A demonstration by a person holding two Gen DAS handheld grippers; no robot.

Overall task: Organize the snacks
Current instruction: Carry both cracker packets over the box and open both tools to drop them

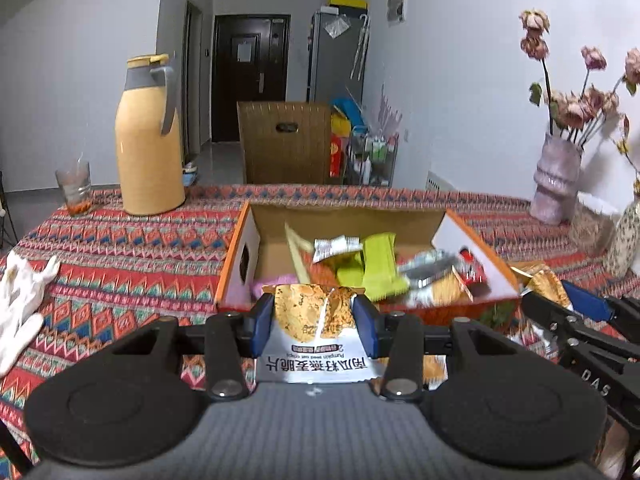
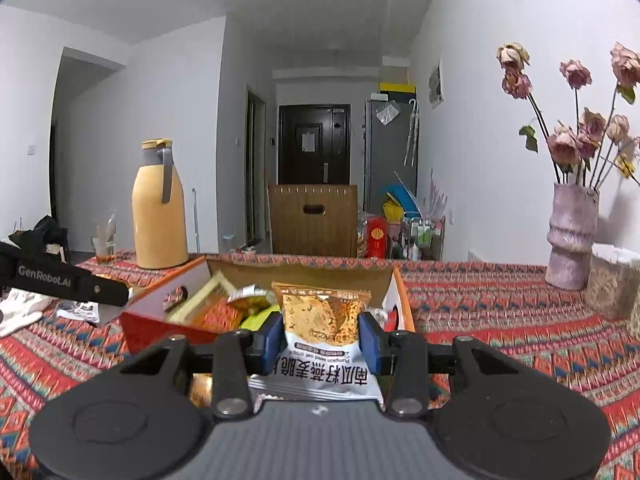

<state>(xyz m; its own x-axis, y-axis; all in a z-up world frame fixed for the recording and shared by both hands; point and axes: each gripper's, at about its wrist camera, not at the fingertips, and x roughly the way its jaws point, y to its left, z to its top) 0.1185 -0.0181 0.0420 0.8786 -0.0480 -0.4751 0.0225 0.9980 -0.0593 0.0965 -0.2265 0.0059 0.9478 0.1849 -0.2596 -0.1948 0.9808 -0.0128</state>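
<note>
Each gripper, left point(image 1: 313, 316) and right point(image 2: 322, 338), was clamped on a crisp packet point(image 1: 314, 312), the open box point(image 1: 344, 216) lying directly ahead, the left nearer.

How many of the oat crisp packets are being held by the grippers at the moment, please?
2: one oat crisp packet is clamped in the left gripper, and another in the right gripper. More may lie hidden among the snacks in the cardboard box.
</note>
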